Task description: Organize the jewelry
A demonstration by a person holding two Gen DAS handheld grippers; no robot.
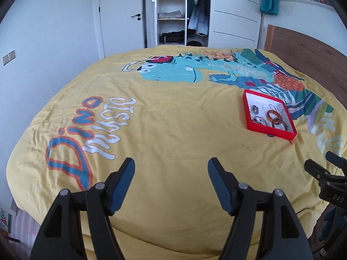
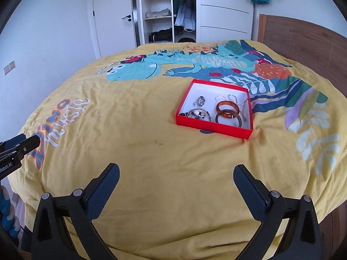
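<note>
A red shallow box [image 2: 216, 127] with a white inside lies on the yellow bed cover; it also shows in the left wrist view [image 1: 271, 130]. In it lie two amber bangles [image 2: 227, 112], silver pieces [image 2: 199, 113] and a thin silver chain [image 2: 244, 107]. The bangles [image 1: 276, 118] show in the left wrist view too. My left gripper [image 1: 171, 169] is open and empty, low over the near edge of the bed, left of the box. My right gripper [image 2: 176, 174] is open and empty, near the bed's front edge, short of the box.
The yellow cover [image 2: 151, 151] bears a dinosaur print and "Dino music" lettering. A wooden headboard [image 2: 303, 43] stands on the right. An open wardrobe [image 2: 169, 10] and a white door [image 2: 112, 17] are beyond the bed. The other gripper shows at the left edge [image 2: 19, 147].
</note>
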